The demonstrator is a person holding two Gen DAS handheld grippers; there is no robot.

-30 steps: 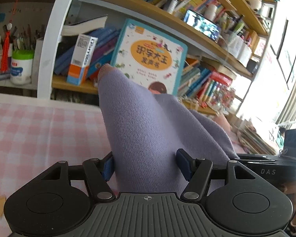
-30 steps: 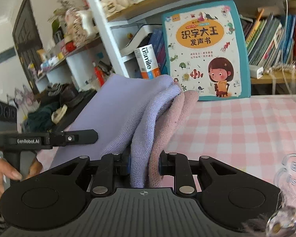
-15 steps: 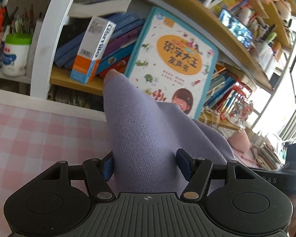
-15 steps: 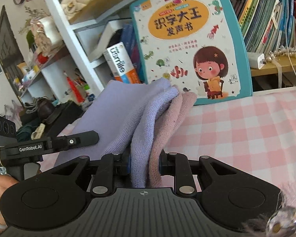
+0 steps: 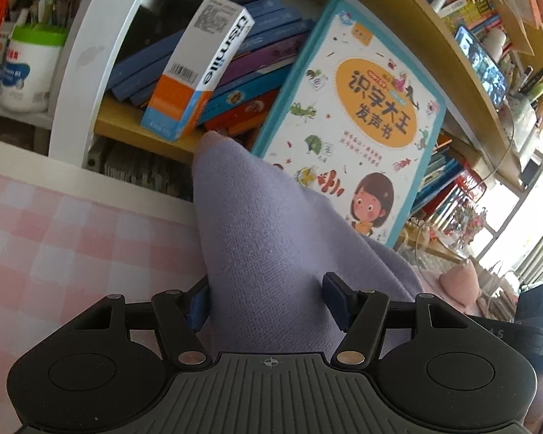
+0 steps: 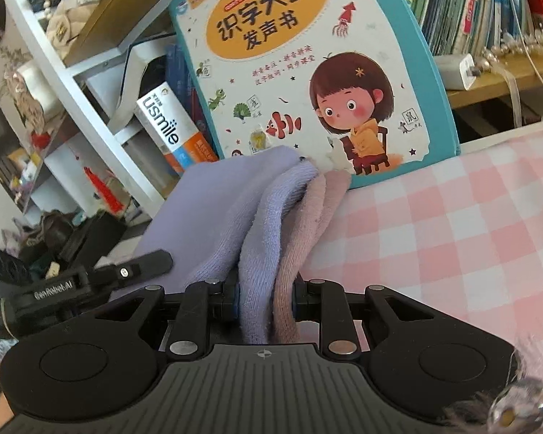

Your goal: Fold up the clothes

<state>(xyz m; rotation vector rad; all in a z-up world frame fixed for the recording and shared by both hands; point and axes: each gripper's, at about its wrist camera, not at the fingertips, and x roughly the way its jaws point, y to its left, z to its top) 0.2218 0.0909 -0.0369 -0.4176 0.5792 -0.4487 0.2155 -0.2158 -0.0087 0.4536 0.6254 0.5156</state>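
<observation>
Left tongs [image 5: 266, 298]: set fairly wide, blue pads pressed on a thick bunch of the lilac garment [image 5: 268, 253], which rises in a peak toward the shelf [image 5: 126, 126]. Right tongs [image 6: 266, 298]: nearly closed, clenched on stacked lilac and pink edges of the same garment [image 6: 271, 217]. The cloth hangs between both tongs above the pink-checked worktop [image 6: 452, 235]. Readable: "usmile" on a box [image 6: 163, 123]; "识字大王 发声书" on the book [image 6: 289, 54]; "GenRobot.AI" on the left tool.

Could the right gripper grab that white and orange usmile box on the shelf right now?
Probably not: the right gripper is shut on the purple garment, so its jaws are full, and the usmile box stands back on the shelf beyond the cloth.
</observation>
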